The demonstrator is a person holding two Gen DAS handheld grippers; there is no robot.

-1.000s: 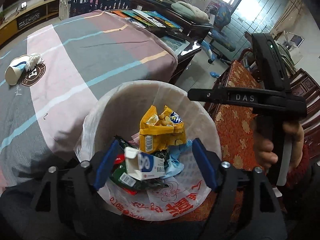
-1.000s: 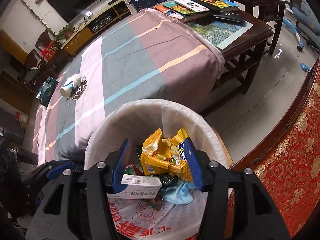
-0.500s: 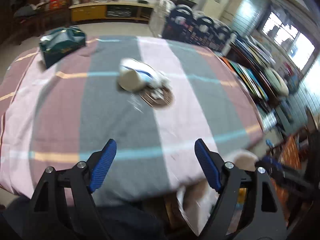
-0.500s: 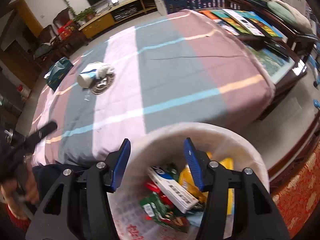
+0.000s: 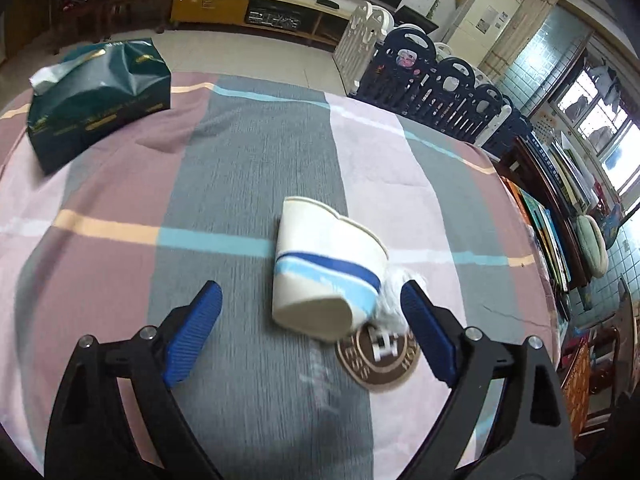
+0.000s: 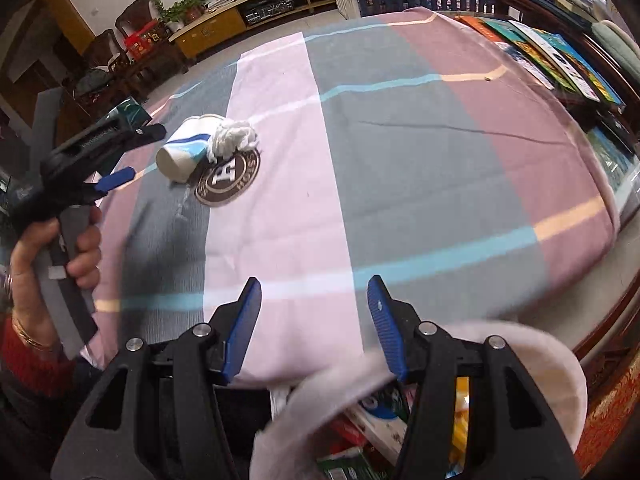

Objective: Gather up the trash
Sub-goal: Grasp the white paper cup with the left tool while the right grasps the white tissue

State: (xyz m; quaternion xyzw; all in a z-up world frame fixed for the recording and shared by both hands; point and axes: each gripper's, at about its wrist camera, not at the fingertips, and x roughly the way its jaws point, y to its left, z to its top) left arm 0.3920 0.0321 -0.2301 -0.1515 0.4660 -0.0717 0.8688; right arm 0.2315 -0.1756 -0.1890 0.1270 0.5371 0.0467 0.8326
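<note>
A white paper cup (image 5: 328,276) with blue bands lies on its side on the striped tablecloth (image 5: 248,168). A crumpled tissue (image 5: 394,300) rests against it, next to a brown round coaster (image 5: 378,356). My left gripper (image 5: 310,300) hovers right at the cup. Its jaws are opening, with the cup between the blue pads and untouched. In the right wrist view, the left gripper (image 6: 136,156) sits in a hand just left of the cup (image 6: 184,154) and tissue (image 6: 234,140). My right gripper (image 6: 315,284) stands open and empty over the table's near edge. Below it is the white-lined bin (image 6: 552,376).
A dark green tissue box (image 5: 100,96) sits at the table's far left. Several wrappers and a carton lie in the bin. Books cover a dark wooden table (image 6: 560,60) to the right, a red patterned seat (image 6: 616,408) is beside the bin, and a blue-and-white play fence (image 5: 420,72) stands beyond the table.
The left gripper swung from over the bin to the table and closed in on the cup, its jaws spreading wider. The right gripper drifted from above the bin toward the table edge.
</note>
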